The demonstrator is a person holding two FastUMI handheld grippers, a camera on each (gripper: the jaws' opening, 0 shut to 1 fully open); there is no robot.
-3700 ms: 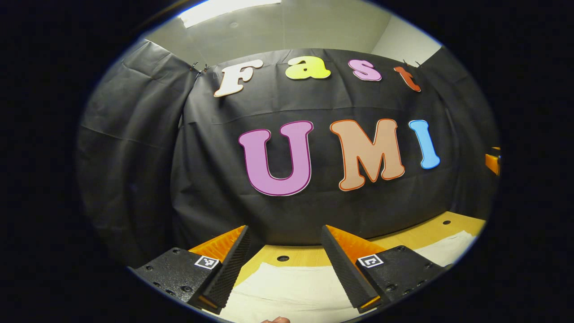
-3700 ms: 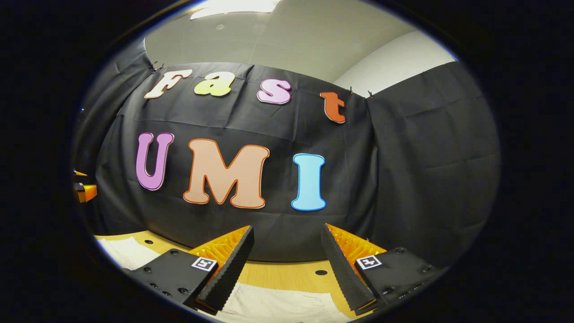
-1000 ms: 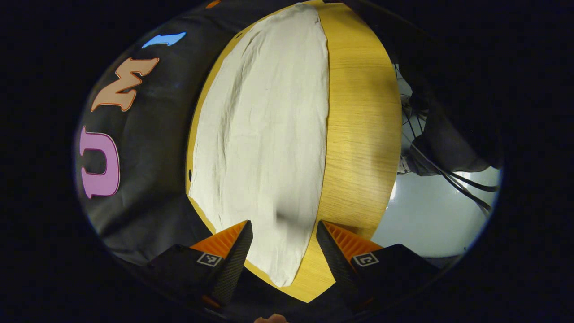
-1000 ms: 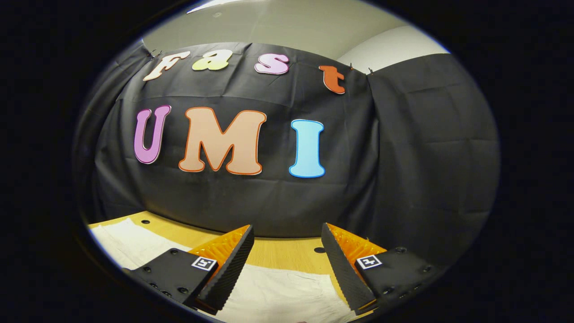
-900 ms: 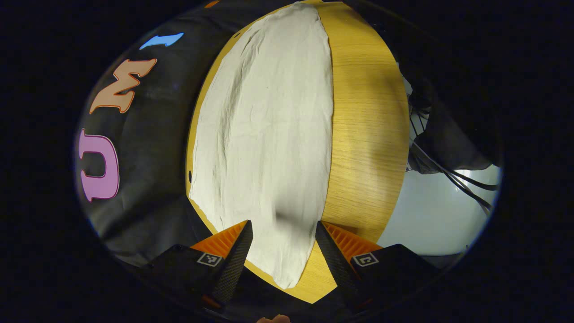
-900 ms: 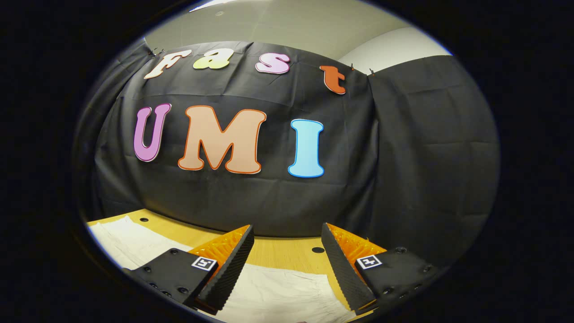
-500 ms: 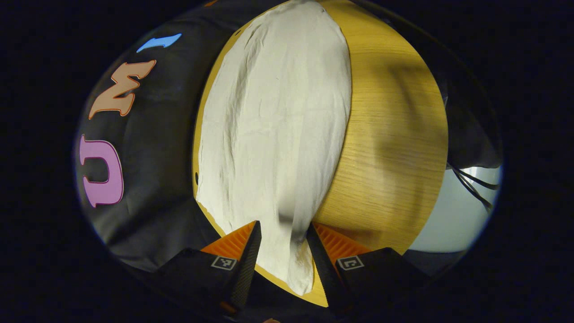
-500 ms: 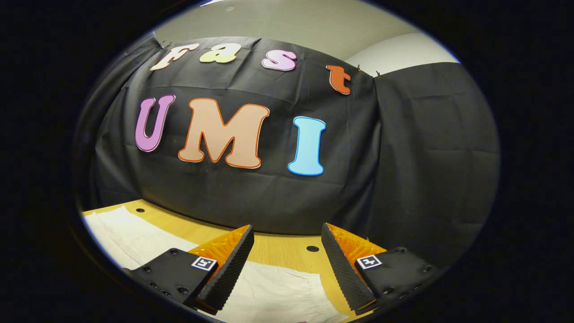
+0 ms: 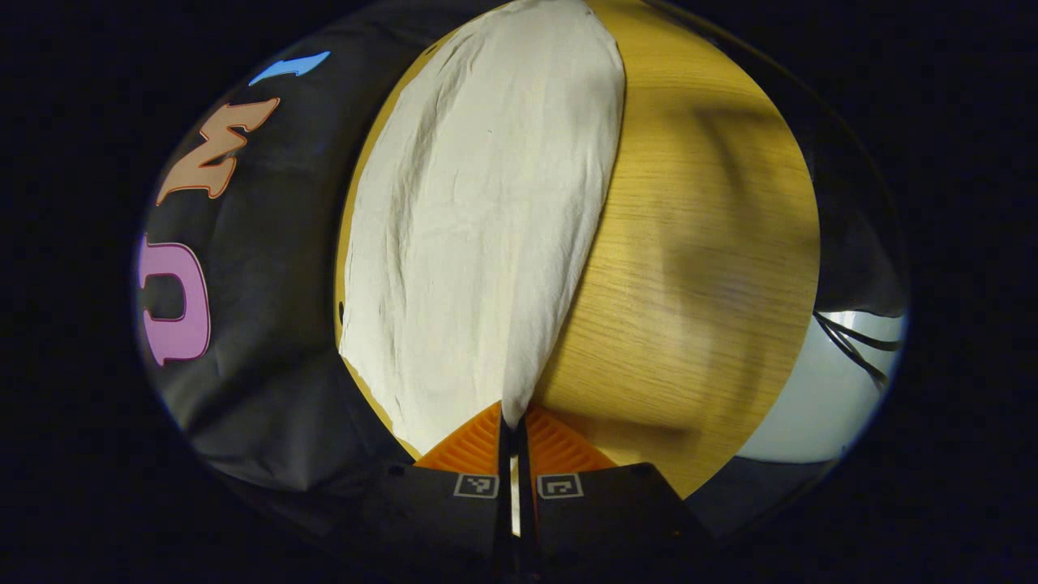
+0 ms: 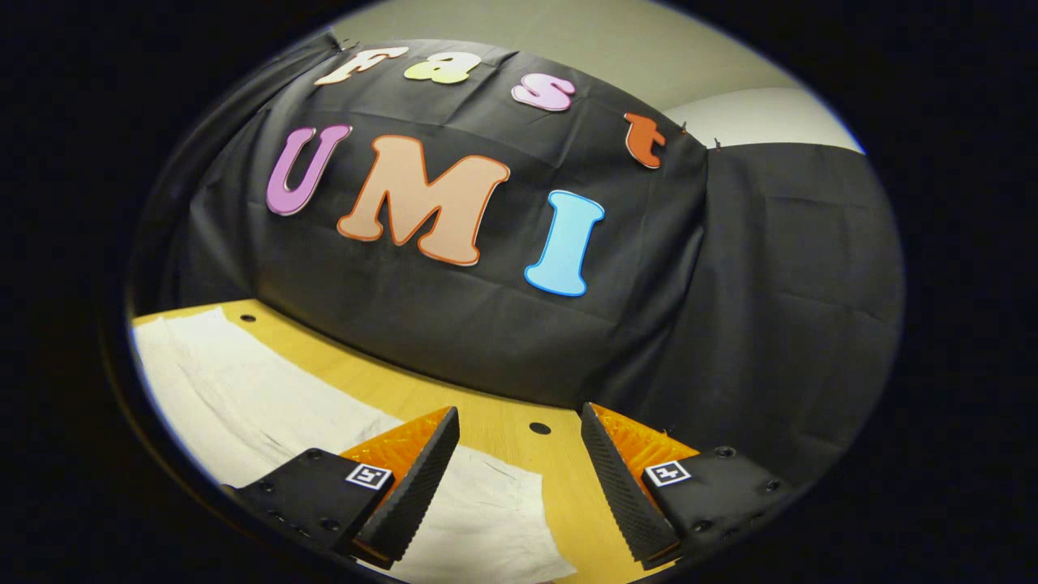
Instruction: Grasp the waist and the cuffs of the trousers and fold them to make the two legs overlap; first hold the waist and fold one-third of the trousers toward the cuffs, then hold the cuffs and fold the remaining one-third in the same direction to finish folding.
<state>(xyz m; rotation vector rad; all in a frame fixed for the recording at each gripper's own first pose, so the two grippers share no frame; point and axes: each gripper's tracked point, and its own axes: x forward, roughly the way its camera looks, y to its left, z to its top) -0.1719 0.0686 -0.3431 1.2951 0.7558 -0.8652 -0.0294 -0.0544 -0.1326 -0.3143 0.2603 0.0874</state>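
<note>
Trousers (image 9: 478, 235) of pale cream cloth are seen laid flat along the wooden surface (image 9: 697, 268) in the left gripper view, stretching from about 6 o'clock up to 12 o'clock, with the booth's black wall at 9 o'clock and a patch of pale floor (image 9: 819, 389) with dark cables (image 9: 851, 349) at 4 o'clock; the near end of the cloth is drawn to a narrow point that is pinched by the left gripper (image 9: 513, 430), whose jaws are pressed together on it at 6 o'clock, with a thin strip of cloth caught between them; whether that end is the waist or the cuffs cannot be told; a soft shadow is cast across the bare wood toward 2 o'clock

In the right gripper view the trousers (image 10: 243, 389) are seen lying on the surface (image 10: 503, 422) from 9 o'clock down to 6 o'clock, their end edge reaching under and between the jaws; the right gripper (image 10: 519, 478) is held above that end with its jaws spread wide and nothing gripped; a small dark hole (image 10: 540, 427) in the wood is seen just beyond the jaws, and another (image 10: 247, 318) near the far edge at 9 o'clock; the black wall is seen behind, from 10 o'clock across to 3 o'clock
</note>
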